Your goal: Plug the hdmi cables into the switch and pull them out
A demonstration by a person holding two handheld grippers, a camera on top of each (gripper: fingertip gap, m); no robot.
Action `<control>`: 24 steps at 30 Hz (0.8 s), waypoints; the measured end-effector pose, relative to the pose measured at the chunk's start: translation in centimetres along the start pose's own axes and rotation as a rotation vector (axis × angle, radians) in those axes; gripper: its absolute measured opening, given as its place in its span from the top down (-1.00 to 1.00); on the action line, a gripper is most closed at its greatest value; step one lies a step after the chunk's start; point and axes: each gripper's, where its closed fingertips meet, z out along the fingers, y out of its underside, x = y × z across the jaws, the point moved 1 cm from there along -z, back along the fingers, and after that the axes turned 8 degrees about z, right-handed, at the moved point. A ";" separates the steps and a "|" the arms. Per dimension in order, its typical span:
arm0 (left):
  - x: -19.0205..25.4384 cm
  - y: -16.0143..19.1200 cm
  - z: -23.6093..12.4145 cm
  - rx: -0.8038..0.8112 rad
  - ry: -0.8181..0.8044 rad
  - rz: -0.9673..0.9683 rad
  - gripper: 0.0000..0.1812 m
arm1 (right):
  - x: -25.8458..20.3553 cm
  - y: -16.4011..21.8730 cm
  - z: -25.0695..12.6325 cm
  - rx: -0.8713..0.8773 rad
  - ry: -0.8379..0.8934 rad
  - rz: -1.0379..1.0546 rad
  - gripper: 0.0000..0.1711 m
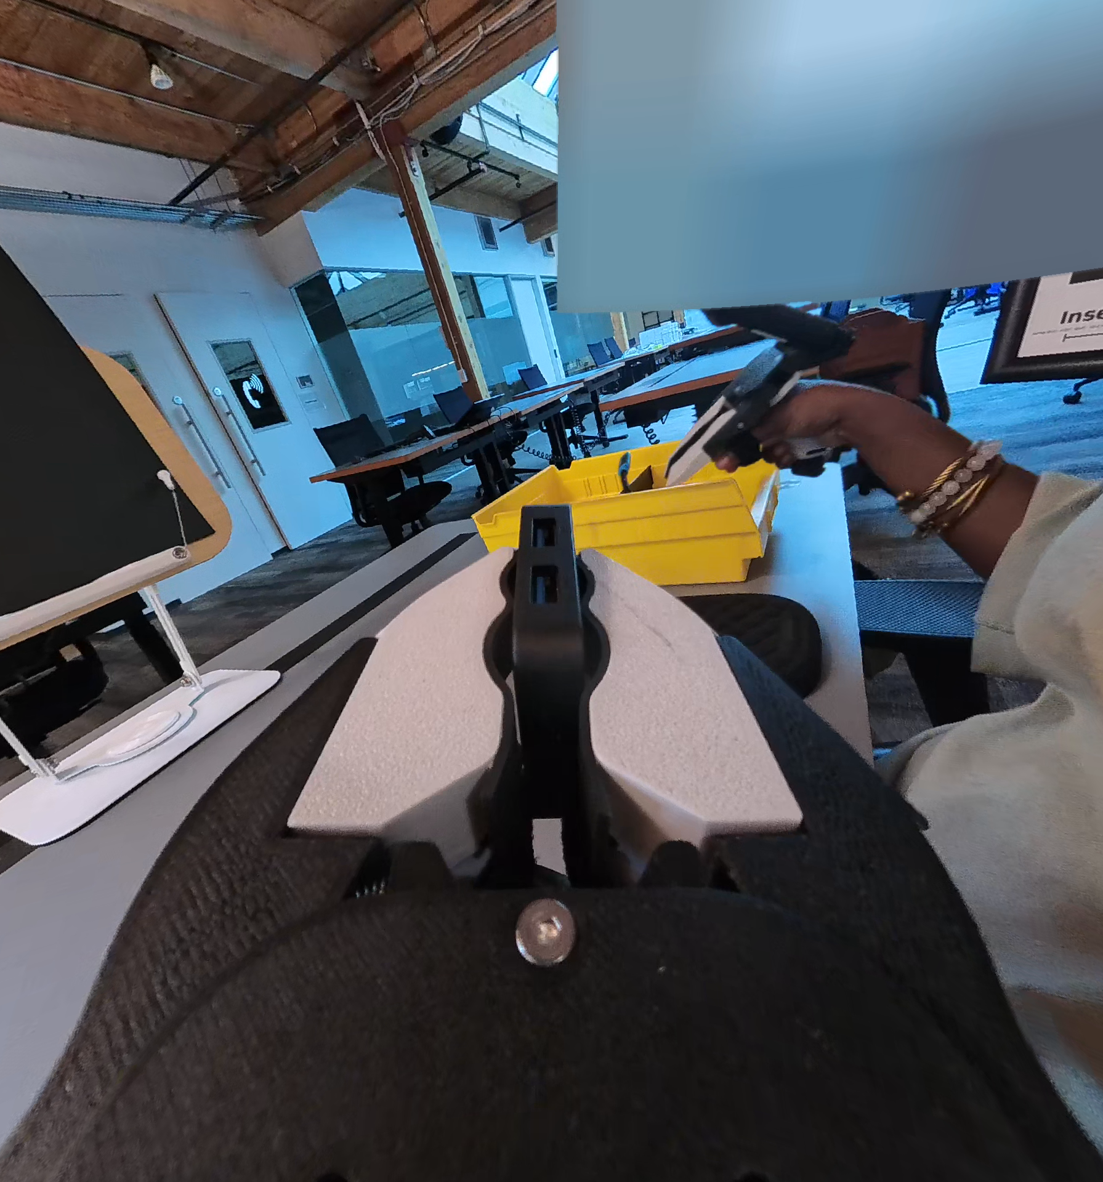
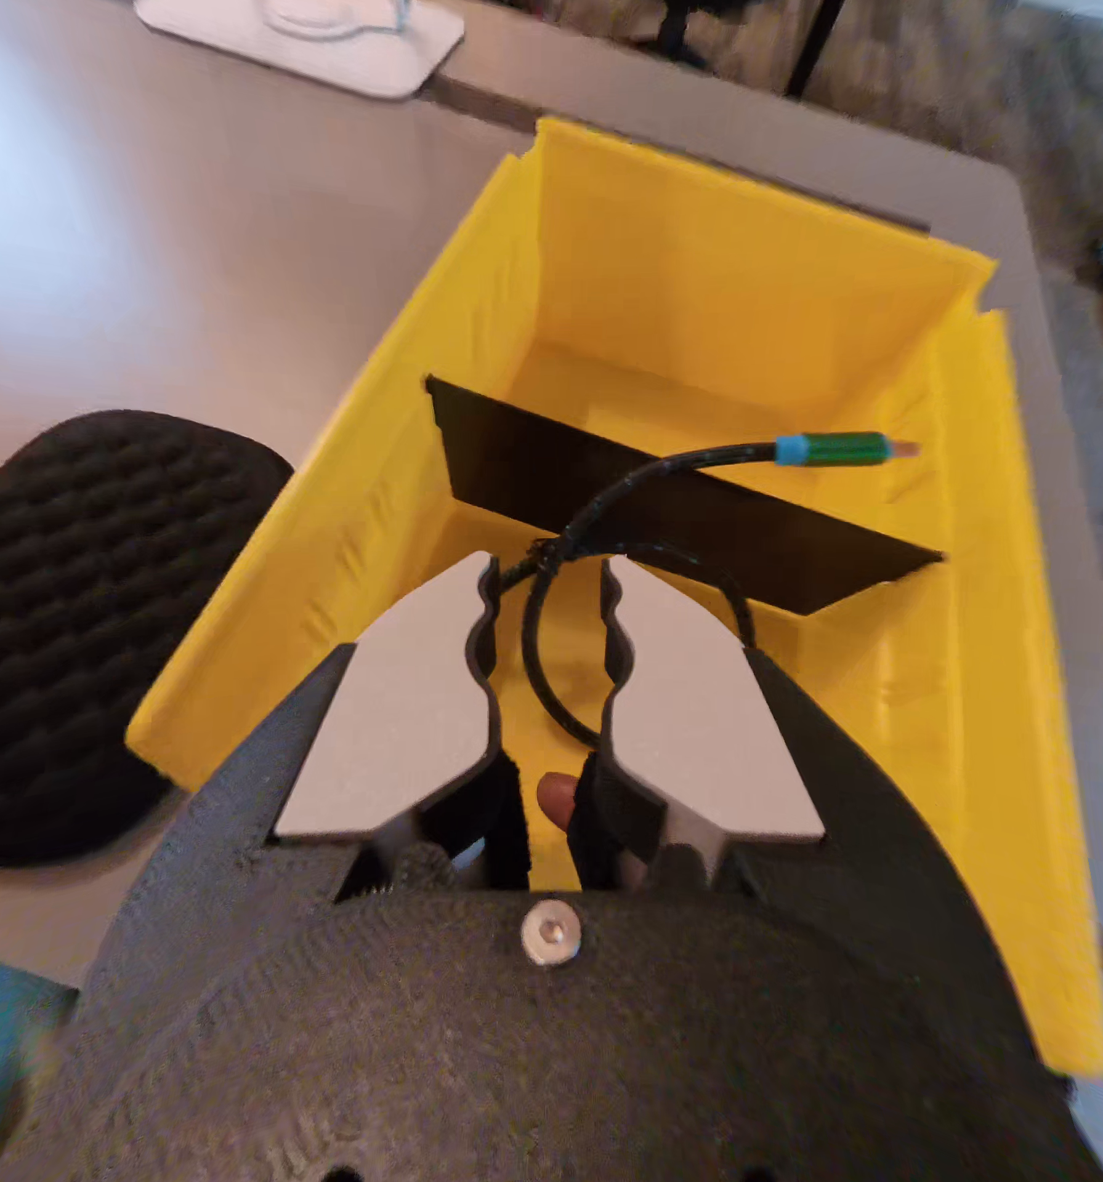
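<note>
My left gripper [image 1: 545,563] is shut on a black switch [image 1: 545,614] and holds it upright above the grey table; two ports on its narrow face point at the camera. My right gripper [image 2: 548,569] is open and hangs over the near compartment of a yellow bin [image 2: 696,256]. A black braided HDMI cable [image 2: 632,492] is coiled there, its loop lying between the spread fingers. Its green plug with a blue collar [image 2: 836,449] reaches over the black divider [image 2: 536,460]. The left wrist view shows the right gripper [image 1: 696,454] dipping into the bin [image 1: 664,531].
A black padded mat [image 2: 88,607] lies on the table left of the bin; it also shows in the left wrist view [image 1: 766,633]. A dark board on a white stand [image 1: 139,748] is at the far left. The table edge runs just behind the bin. The tips of one gripper are about 40 centimeters away from the tips of the other.
</note>
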 end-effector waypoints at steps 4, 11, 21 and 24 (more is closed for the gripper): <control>0.0 0.4 0.2 -0.016 -0.001 0.002 0.84 | 0.5 1.9 3.4 -0.205 0.078 0.011 0.61; -0.3 0.9 0.1 -0.041 -0.012 0.011 0.85 | 1.3 3.8 3.5 -0.290 0.143 0.021 0.83; 0.0 1.0 0.3 -0.044 -0.005 0.023 0.84 | 1.8 1.9 0.5 -0.085 0.075 0.000 0.65; 0.0 1.0 0.4 -0.039 -0.003 0.017 0.84 | 5.4 0.4 -0.5 -0.034 0.253 -0.096 0.71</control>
